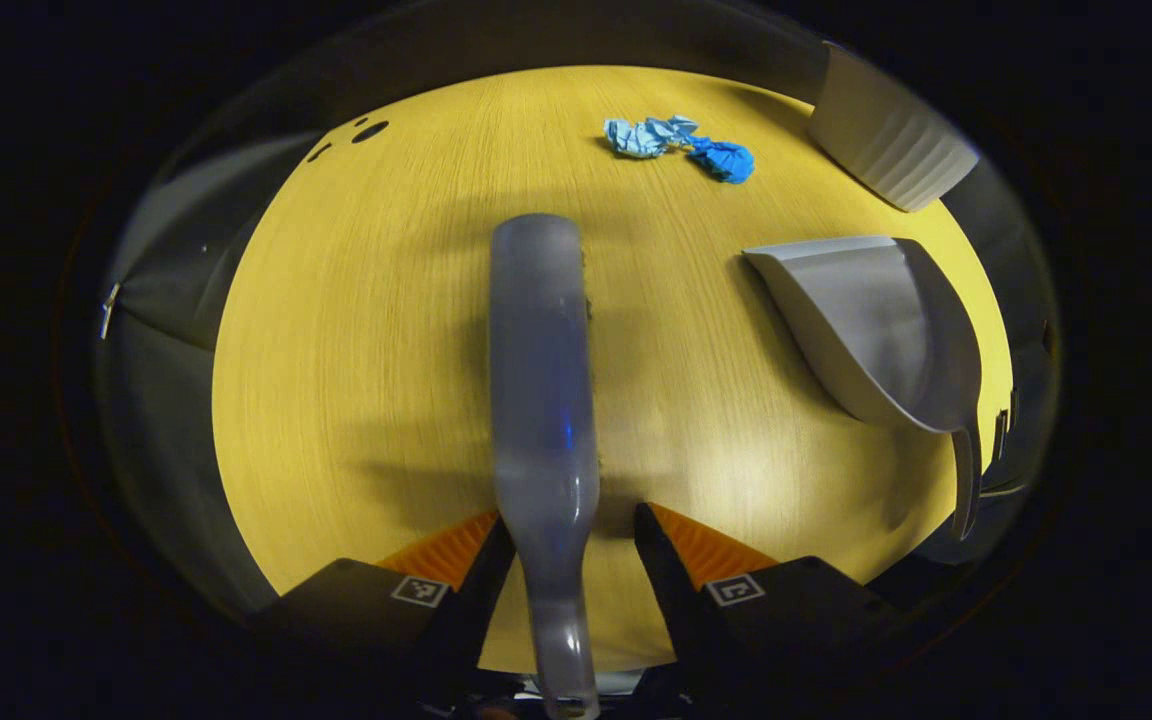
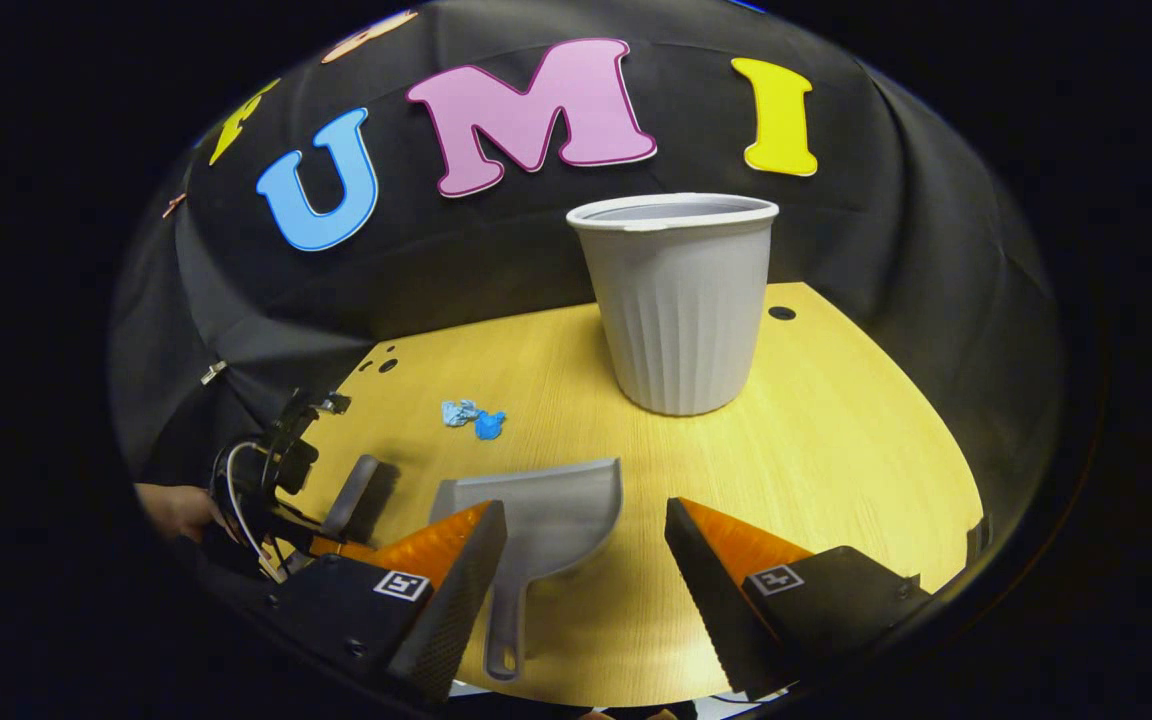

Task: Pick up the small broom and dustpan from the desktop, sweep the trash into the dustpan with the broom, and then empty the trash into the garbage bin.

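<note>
A grey small broom (image 1: 541, 360) lies on the yellow desktop (image 1: 336, 350). Its thin handle runs back between the fingers of my left gripper (image 1: 571, 520), which is open; the left finger is at the handle, the right one stands apart from it. The grey dustpan (image 1: 876, 330) lies to the right of it. My right gripper (image 2: 584, 510) is open just above the dustpan (image 2: 546, 510), whose handle (image 2: 506, 620) points toward me near the left finger. Crumpled blue paper trash (image 2: 473, 417) lies beyond the dustpan. The left gripper (image 2: 266, 480) and broom (image 2: 361, 495) show at the left.
A ribbed grey garbage bin (image 2: 681, 300) stands upright at the back of the desktop (image 2: 836, 450), also seen as the bin (image 1: 886, 120) at the upper right. The trash (image 1: 676, 140) lies between the broom head and the bin. A hand (image 2: 176, 510) holds the left gripper.
</note>
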`<state>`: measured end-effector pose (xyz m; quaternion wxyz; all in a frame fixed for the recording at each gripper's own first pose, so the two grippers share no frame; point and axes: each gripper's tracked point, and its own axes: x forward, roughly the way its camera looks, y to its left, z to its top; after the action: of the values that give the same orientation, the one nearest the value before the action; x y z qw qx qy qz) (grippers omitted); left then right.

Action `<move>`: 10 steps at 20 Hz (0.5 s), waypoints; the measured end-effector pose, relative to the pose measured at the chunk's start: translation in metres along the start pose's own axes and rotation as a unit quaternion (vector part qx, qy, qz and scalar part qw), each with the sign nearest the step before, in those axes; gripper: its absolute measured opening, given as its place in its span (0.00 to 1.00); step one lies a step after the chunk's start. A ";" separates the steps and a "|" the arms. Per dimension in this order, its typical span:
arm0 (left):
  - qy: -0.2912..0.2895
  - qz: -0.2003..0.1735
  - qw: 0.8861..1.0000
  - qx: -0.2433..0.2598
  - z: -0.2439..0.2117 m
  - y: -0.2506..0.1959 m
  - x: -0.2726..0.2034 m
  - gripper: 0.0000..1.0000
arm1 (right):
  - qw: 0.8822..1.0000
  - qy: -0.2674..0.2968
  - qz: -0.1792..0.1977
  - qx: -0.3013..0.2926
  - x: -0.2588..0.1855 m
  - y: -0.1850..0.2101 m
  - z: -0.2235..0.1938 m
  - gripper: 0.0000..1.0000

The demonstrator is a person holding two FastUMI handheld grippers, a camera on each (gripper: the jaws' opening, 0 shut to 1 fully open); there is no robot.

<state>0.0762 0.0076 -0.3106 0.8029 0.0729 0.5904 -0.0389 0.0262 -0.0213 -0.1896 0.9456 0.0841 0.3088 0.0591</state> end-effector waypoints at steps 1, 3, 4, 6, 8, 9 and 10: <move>0.001 0.001 1.000 -0.003 0.000 0.000 0.000 0.76 | 1.000 0.005 0.003 0.000 0.000 0.002 -0.003 0.99; 0.005 0.000 1.000 -0.003 -0.001 0.001 -0.001 0.69 | 1.000 0.017 0.011 -0.002 0.002 0.009 -0.009 0.99; 0.004 0.001 1.000 -0.005 -0.002 0.003 0.000 0.59 | 1.000 0.023 0.017 -0.004 0.002 0.013 -0.012 0.99; 0.002 0.001 1.000 -0.021 -0.004 0.006 0.001 0.37 | 0.999 0.036 0.026 -0.010 0.003 0.022 -0.019 0.99; -0.001 0.000 1.000 -0.028 -0.007 0.007 0.000 0.27 | 0.997 0.067 0.031 -0.010 0.005 0.025 -0.030 0.99; -0.009 -0.002 1.000 -0.029 -0.005 0.007 -0.003 0.29 | 0.996 0.078 0.042 -0.002 0.005 0.030 -0.031 0.99; -0.015 -0.005 0.999 -0.032 -0.008 0.007 -0.002 0.27 | 0.995 0.088 0.049 0.004 0.006 0.034 -0.031 0.99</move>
<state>0.0693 0.0160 -0.3104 0.8133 0.0439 0.5797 -0.0254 0.0105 0.0169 -0.2115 0.9102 0.0978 0.3868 0.1111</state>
